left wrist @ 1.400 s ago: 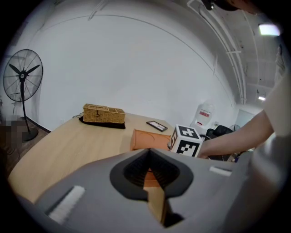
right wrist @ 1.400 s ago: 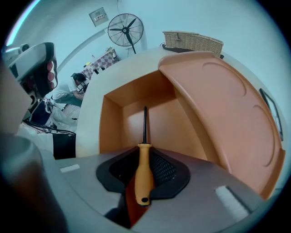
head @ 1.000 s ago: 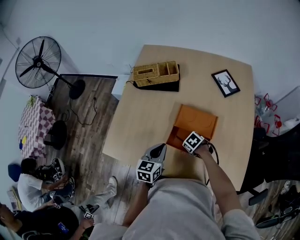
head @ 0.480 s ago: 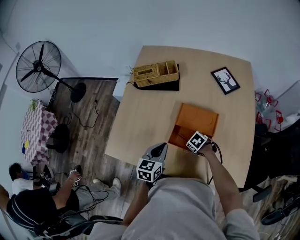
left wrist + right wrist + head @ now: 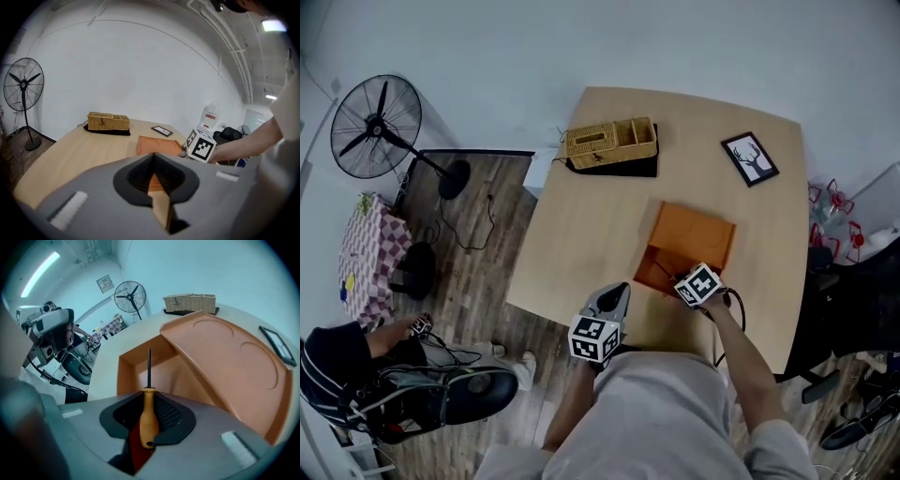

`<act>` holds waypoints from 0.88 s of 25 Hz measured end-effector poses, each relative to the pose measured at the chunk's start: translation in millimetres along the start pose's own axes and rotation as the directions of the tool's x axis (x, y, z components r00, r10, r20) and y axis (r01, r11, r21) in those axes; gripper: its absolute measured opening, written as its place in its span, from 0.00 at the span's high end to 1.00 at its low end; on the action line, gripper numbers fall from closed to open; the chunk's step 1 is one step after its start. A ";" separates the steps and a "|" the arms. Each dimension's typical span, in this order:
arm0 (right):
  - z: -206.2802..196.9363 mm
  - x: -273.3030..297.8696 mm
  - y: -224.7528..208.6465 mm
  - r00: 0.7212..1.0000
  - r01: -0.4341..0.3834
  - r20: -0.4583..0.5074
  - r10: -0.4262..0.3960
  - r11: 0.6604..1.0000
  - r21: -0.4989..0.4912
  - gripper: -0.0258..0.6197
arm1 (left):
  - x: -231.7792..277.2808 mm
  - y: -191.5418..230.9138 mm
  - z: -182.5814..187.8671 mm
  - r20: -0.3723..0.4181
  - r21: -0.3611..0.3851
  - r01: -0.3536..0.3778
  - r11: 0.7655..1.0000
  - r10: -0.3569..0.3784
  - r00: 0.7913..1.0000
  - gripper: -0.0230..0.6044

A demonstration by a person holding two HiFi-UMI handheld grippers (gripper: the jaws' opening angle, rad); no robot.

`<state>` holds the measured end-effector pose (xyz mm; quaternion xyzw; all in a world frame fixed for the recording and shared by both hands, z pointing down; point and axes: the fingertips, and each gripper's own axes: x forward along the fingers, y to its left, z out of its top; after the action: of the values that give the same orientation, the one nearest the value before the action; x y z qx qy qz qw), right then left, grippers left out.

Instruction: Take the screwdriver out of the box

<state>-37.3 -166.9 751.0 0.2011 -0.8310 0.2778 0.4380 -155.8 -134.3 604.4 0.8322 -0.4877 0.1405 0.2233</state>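
Gripping the screwdriver point(image 5: 148, 420) by its orange handle, the right hand-held gripper point(image 5: 149, 392) points steeply down at the orange box point(image 5: 136, 369), near the worktop's point(image 5: 600, 216) front edge. The dark shaft reaches over the open compartment, beside the raised lid; whether the tip touches the box floor cannot be told. The left hand-held gripper point(image 5: 153, 157) hangs by the front edge, left of the box, its jaws together with nothing between them.
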 end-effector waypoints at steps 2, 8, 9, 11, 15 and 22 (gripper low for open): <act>3.7 -5.1 0.5 0.999 0.000 0.032 0.000 1.000 0.009 0.85 | 0.8 -1.3 0.9 -0.002 0.003 0.004 1.000 -0.004 1.000 0.88; 17.8 -22.3 -1.7 0.993 0.041 0.112 -0.041 0.999 0.000 0.85 | 5.6 -4.7 1.2 -0.012 0.014 0.020 1.000 -0.020 1.000 0.88; 20.3 -24.6 -2.7 0.991 0.048 0.125 -0.048 0.999 0.002 0.85 | 6.5 -4.6 1.1 -0.015 0.014 0.022 1.000 -0.022 1.000 0.88; 24.8 -29.5 -3.4 0.986 0.049 0.158 -0.052 0.999 0.017 0.85 | 8.0 -5.4 -0.1 -0.017 0.014 0.025 1.000 -0.025 1.000 0.88; 34.8 -39.1 -4.1 0.974 0.035 0.221 -0.047 0.998 0.058 0.85 | 10.2 -6.8 -0.2 -0.017 0.013 0.028 1.000 -0.028 0.999 0.88; 49.5 -61.1 -7.4 0.944 0.056 0.318 -0.083 0.994 0.094 0.85 | 13.7 -8.2 -1.4 -0.022 0.006 0.030 1.000 -0.030 0.999 0.88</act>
<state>-30.8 -198.5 678.9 0.2908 -0.8713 0.2602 0.2975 -142.0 -140.4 609.9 0.8386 -0.4721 0.1480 0.2280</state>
